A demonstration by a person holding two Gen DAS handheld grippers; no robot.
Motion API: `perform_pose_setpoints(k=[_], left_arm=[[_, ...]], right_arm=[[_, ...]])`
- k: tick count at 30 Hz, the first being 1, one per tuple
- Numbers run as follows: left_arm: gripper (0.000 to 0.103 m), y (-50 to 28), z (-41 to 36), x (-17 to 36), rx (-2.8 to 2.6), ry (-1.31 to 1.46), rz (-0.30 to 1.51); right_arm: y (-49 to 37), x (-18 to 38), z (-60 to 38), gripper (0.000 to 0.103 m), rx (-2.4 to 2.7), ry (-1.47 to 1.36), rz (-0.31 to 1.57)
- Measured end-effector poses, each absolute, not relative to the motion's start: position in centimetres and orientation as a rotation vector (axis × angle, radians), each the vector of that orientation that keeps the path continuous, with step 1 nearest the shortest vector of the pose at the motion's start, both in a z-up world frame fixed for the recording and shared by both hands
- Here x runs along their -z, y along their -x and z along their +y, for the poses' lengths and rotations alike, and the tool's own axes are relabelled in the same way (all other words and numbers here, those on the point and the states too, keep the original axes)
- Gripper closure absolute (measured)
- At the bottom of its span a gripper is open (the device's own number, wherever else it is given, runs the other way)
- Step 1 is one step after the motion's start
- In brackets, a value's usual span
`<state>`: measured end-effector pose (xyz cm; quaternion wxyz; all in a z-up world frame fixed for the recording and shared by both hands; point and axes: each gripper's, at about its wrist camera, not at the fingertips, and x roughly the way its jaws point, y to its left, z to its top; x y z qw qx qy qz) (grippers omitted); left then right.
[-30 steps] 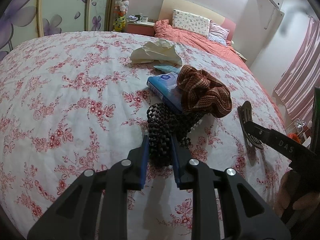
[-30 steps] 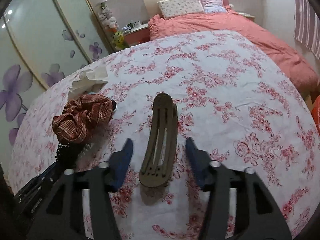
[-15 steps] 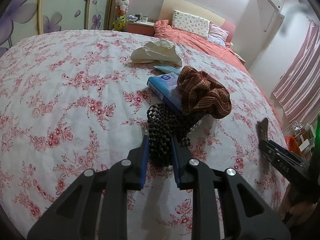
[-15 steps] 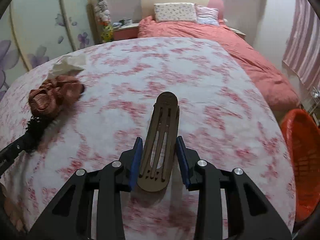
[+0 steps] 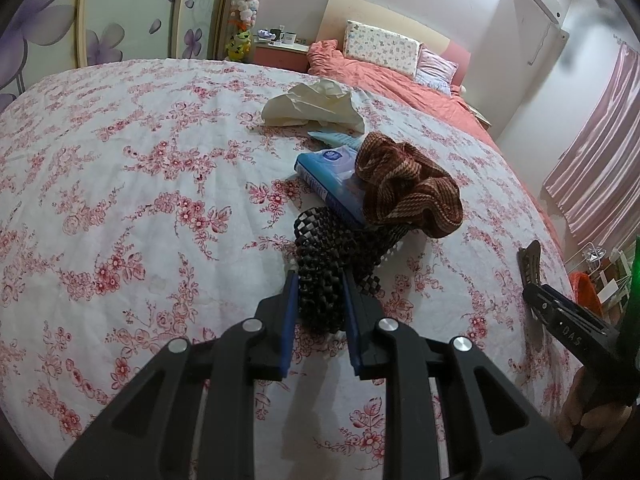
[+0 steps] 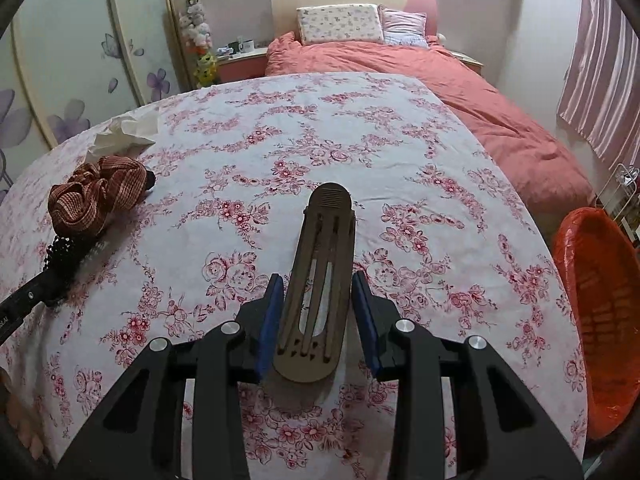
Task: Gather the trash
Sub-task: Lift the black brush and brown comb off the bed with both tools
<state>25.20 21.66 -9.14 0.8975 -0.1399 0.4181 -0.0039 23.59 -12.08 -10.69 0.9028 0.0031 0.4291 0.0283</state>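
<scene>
Lifted off the floral bedspread (image 6: pixel 400 128), the brown hair clip (image 6: pixel 320 276) rides in the right gripper (image 6: pixel 318 320), apparently clamped; orange bin (image 6: pixel 596 320) at three o'clock. Left gripper (image 5: pixel 319 312) grips black mesh (image 5: pixel 332 260).

Floral bedspread (image 5: pixel 120 200) under crumpled paper (image 5: pixel 312 106), blue pack (image 5: pixel 328 170), black mesh (image 5: pixel 332 256).

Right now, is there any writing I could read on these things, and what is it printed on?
"DAS": white letters on the right gripper, seen from the left wrist view; only part of a word shows.
Blue packet: a round logo and small print along its edge, too blurred to read.
Mug on the bedside table: any marking is too small to read.
</scene>
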Motion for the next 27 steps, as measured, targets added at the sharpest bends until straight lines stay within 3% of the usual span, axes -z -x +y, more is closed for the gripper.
perform_pose_setpoints(k=[16, 20, 23, 24, 27], left_arm=[[0.079, -25.2, 21.5, 9.1, 0.008, 0.286, 0.866], [0.069, -25.5, 20.8, 9.0, 0.01, 0.243, 0.869], [0.068, -26.1, 20.0, 8.9, 0.0, 0.206, 0.874], [0.076, -26.2, 19.9, 8.9, 0.004, 0.204, 0.874], [0.084, -26.3, 19.5, 8.6, 0.011, 0.19, 0.864]], right_arm=[[-23.5, 10.6, -12.0, 0.065, -0.068, -0.017, 0.888], [-23.6, 10.6, -12.2, 0.065, -0.069, -0.016, 0.888], [-23.6, 10.6, -12.3, 0.068, -0.075, -0.029, 0.885], [-23.6, 10.6, -12.4, 0.068, -0.081, -0.036, 0.885], [-23.3, 10.5, -12.7, 0.068, -0.096, -0.041, 0.881]])
